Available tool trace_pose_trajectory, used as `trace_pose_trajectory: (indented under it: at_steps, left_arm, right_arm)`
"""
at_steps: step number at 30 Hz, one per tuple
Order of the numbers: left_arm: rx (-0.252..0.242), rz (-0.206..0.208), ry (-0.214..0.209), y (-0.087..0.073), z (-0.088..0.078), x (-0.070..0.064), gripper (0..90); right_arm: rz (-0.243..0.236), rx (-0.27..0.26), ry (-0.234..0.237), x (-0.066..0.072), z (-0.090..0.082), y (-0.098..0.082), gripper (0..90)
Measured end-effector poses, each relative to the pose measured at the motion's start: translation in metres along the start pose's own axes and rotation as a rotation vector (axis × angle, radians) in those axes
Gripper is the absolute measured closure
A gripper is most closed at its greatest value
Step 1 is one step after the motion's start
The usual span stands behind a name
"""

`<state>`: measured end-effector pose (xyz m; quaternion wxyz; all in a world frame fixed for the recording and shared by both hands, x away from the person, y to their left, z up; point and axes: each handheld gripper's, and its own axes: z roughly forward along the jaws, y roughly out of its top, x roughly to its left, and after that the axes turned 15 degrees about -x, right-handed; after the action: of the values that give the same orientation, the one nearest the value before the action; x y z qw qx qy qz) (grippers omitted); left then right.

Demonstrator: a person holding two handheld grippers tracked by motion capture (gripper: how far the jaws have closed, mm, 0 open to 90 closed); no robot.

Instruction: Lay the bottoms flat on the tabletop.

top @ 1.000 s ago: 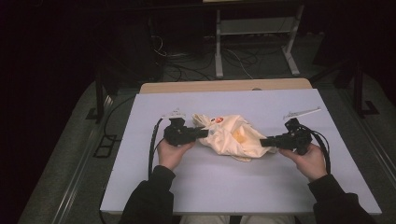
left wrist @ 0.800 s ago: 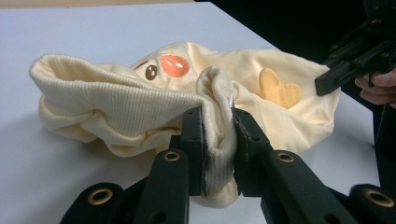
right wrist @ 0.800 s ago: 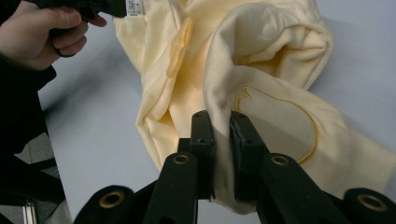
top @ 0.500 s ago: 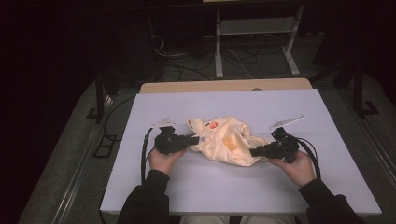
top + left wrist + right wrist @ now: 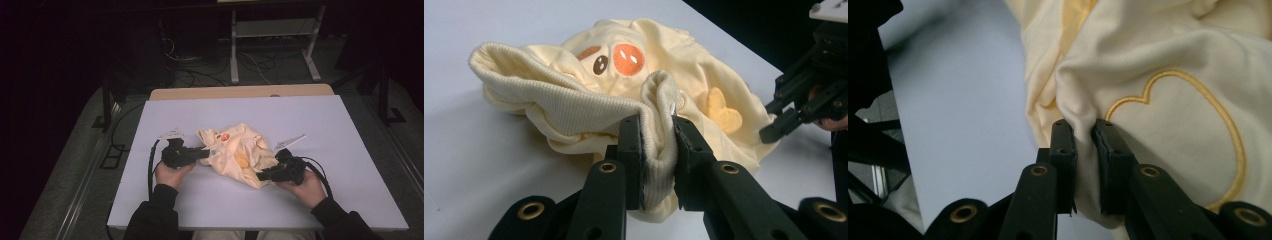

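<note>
A crumpled pale yellow garment (image 5: 239,153) with an orange and brown embroidered face lies on the white table (image 5: 200,210). My left gripper (image 5: 206,153) is shut on its ribbed hem (image 5: 658,150), with a fold of the knit pinched between the jaws. In the left gripper view the garment (image 5: 634,75) spreads beyond the jaws, and the other gripper (image 5: 794,112) touches its far side. My right gripper (image 5: 261,176) is shut on a fold of smooth fabric (image 5: 1083,145) beside a yellow stitched outline (image 5: 1198,130). The garment bunches between the two grippers.
A wooden strip (image 5: 240,92) runs along the table's far edge. Beyond it stand a metal frame (image 5: 272,35) and cables (image 5: 200,60) on the dark floor. Bare table surface lies on all sides of the garment.
Both grippers have moved toward the near edge of the table with the garment, the right one farther. The garment has shifted nearer and a little left, staying bunched.
</note>
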<state>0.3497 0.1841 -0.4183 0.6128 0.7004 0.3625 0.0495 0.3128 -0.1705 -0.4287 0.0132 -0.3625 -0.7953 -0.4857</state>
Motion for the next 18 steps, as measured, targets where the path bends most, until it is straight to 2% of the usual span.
trace_pose_trajectory:
  at_steps: [4, 5, 6, 7, 8, 9, 10, 12, 13, 14, 15, 17, 18]
  left_arm:
    - [0.005, 0.006, -0.003, 0.0, 0.0, 0.0, 74.8]
    - [0.006, 0.01, -0.005, 0.0, 0.001, -0.001, 74.8]
    - [0.006, 0.01, -0.005, 0.0, 0.001, -0.001, 74.8]
    - [0.006, 0.011, -0.005, 0.0, 0.001, -0.001, 74.8]
    - [0.007, 0.012, -0.004, 0.0, 0.001, -0.001, 74.8]
    - [0.007, 0.012, -0.004, 0.0, 0.001, -0.001, 74.8]
    - [0.006, 0.014, -0.005, 0.0, 0.0, -0.002, 74.8]
    - [0.006, 0.016, -0.004, 0.0, 0.0, -0.002, 74.7]
    - [0.007, 0.02, -0.002, 0.0, 0.001, -0.003, 74.7]
    - [0.008, 0.021, -0.002, 0.0, 0.001, -0.003, 74.7]
    - [0.008, 0.021, -0.002, 0.0, 0.001, -0.003, 74.7]
    - [0.008, 0.02, -0.002, -0.001, 0.001, -0.003, 74.7]
    - [0.007, 0.018, -0.002, -0.001, 0.001, -0.003, 74.7]
  right_arm:
    - [-0.027, 0.013, 0.006, 0.005, 0.003, 0.001, 72.4]
    - [-0.034, -0.004, 0.029, 0.005, 0.001, 0.003, 61.5]
    - [-0.034, -0.004, 0.029, 0.005, 0.001, 0.003, 61.5]
    - [-0.045, -0.016, 0.039, 0.005, 0.0, 0.004, 57.0]
    - [-0.064, -0.039, 0.049, 0.005, -0.006, 0.011, 48.0]
    - [-0.064, -0.039, 0.049, 0.005, -0.006, 0.011, 48.0]
    - [-0.071, -0.081, 0.037, 0.002, -0.012, 0.02, 42.6]
    - [-0.068, -0.098, 0.03, 0.0, -0.014, 0.023, 40.8]
    - [-0.06, -0.136, -0.004, -0.007, -0.019, 0.031, 37.9]
    - [-0.056, -0.143, -0.031, -0.01, -0.021, 0.035, 37.1]
    - [-0.056, -0.143, -0.031, -0.01, -0.021, 0.035, 37.1]
    - [-0.061, -0.144, -0.08, -0.016, -0.022, 0.042, 34.0]
    - [-0.044, -0.151, -0.092, -0.024, -0.021, 0.048, 33.0]
